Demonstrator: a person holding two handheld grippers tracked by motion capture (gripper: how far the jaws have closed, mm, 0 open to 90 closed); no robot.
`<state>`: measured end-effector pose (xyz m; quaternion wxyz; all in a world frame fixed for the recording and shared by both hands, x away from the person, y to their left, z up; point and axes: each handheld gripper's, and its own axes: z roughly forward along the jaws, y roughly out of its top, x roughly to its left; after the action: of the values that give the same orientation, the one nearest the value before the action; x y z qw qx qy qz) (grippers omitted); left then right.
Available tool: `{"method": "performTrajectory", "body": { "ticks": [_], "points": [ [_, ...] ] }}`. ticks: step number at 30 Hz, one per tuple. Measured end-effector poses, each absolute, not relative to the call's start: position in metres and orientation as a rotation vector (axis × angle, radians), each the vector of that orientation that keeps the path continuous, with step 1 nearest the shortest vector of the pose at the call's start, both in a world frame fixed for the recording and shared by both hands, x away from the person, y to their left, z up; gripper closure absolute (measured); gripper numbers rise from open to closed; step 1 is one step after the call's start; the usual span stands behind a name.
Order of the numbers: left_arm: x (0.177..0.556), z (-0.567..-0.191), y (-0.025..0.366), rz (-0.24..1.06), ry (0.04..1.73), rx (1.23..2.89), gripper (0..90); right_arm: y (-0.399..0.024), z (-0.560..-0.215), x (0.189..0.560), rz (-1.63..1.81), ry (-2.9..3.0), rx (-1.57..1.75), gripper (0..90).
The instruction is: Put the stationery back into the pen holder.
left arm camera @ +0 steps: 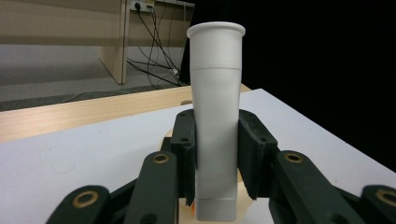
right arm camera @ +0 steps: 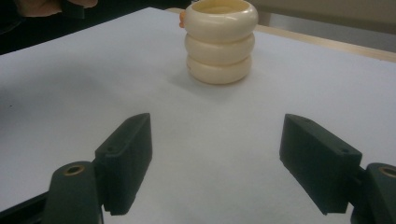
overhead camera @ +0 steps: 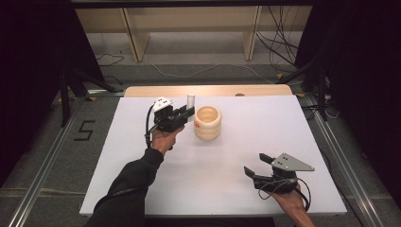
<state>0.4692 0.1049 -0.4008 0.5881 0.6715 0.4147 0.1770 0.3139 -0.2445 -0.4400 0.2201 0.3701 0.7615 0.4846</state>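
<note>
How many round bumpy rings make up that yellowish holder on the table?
3, stacked in one cream ring holder: one at the bottom on the white table, one in the middle, one on top. The far side is hidden.

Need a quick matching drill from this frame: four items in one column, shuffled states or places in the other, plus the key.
1. left gripper
2. right gripper
3. ringed pot
4. white tube

A. cream, standing on the table
B. upright between two pads
C. jaws apart, nothing between them
D. clamped on a tube

Pairs: 1-D, 2-C, 3-A, 4-B
</note>
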Motion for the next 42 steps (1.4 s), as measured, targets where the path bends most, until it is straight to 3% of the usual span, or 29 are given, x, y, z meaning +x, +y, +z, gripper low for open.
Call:
{"method": "performTrajectory", "body": {
  "ticks": [42],
  "points": [
    [0.503, -0.415, 0.066, 0.426, 0.974, 1.505, 69.7, -0.246, -0.440, 0.314, 1.346, 2.105, 1.028, 26.0]
  ]
}}
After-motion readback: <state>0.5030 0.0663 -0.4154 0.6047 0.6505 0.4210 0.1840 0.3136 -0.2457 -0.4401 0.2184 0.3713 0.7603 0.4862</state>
